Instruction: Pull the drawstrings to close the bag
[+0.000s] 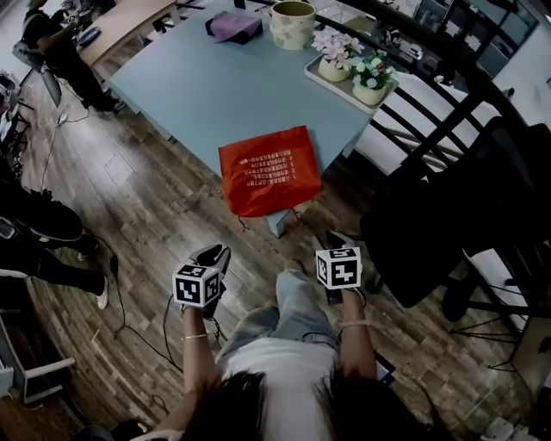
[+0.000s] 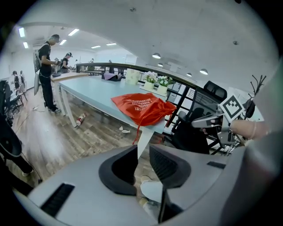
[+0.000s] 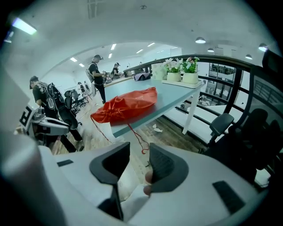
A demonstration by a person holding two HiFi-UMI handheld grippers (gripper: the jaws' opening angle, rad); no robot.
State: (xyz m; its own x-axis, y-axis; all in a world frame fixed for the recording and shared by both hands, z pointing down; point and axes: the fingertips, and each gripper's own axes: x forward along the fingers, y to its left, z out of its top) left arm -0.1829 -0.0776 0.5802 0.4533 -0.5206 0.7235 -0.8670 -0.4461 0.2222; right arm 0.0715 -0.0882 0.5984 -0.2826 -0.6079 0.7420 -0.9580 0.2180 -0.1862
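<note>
A red drawstring bag [image 1: 269, 170] lies at the near corner of the blue-grey table [image 1: 198, 86], its gathered mouth toward me. Thin red drawstrings hang off the table edge [image 3: 138, 137]. My left gripper [image 1: 215, 252] hovers over the wooden floor, short of the table and to the left of the bag, jaws open with nothing between them. My right gripper [image 1: 336, 239] is level with it on the right, also open and empty. In the left gripper view the bag [image 2: 143, 106] lies beyond the open jaws [image 2: 142, 152]. The right gripper view shows the bag [image 3: 126, 103] past its spread jaws [image 3: 139, 152].
A tray with two flower pots [image 1: 349, 73], a cream pot [image 1: 293, 24] and a purple cloth [image 1: 234, 24] sit at the table's far side. A black office chair [image 1: 448, 224] stands at my right. People stand at the far left [image 1: 52, 43]. A dark railing [image 1: 430, 95] runs behind the table.
</note>
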